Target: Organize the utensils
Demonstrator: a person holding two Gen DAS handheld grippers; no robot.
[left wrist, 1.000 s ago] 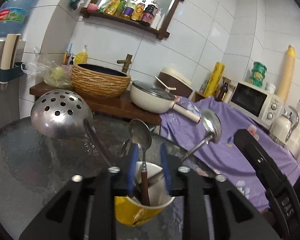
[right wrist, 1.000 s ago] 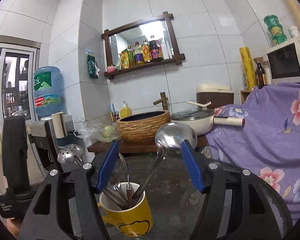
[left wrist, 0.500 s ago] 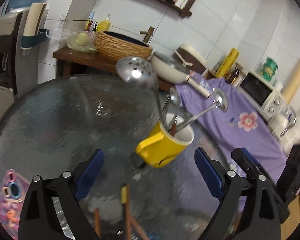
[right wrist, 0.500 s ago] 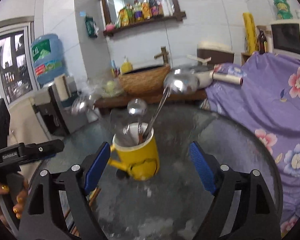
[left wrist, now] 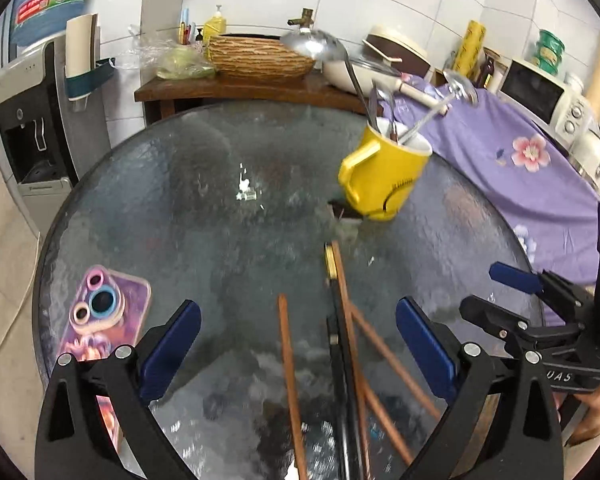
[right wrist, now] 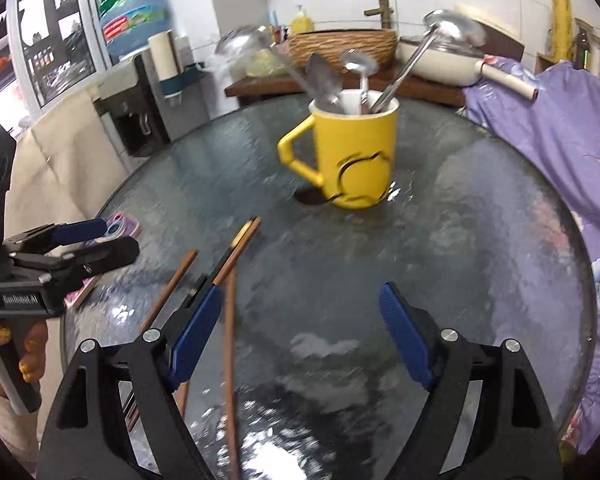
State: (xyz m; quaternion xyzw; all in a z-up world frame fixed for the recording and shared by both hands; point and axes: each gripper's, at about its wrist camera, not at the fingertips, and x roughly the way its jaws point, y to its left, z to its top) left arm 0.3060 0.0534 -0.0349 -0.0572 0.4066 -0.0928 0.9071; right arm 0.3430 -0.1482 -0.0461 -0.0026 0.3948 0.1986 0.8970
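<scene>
A yellow mug (left wrist: 382,174) (right wrist: 356,152) stands on the round glass table (left wrist: 204,208) (right wrist: 460,240). It holds a slotted ladle (left wrist: 312,46), a soup ladle (right wrist: 454,28) and spoons (right wrist: 358,66). Several chopsticks (left wrist: 290,364) (right wrist: 230,356), brown and black, lie loose on the glass at the near edge. My left gripper (left wrist: 298,354) is open and empty above the chopsticks. My right gripper (right wrist: 300,340) is open and empty, with chopsticks under its left finger. Each gripper shows in the other's view, left (right wrist: 80,240) and right (left wrist: 516,280).
A pink phone (left wrist: 100,320) lies on the table's left side. A purple flowered cloth (left wrist: 520,160) covers the right. Behind stand a wooden shelf with a woven basin (left wrist: 262,56), a pan (right wrist: 444,62), a microwave (left wrist: 540,94) and a water dispenser (left wrist: 32,100).
Both grippers have pulled back from the mug and opened wide. The mug with its utensils stays on the table, and the loose chopsticks have come into view below.
</scene>
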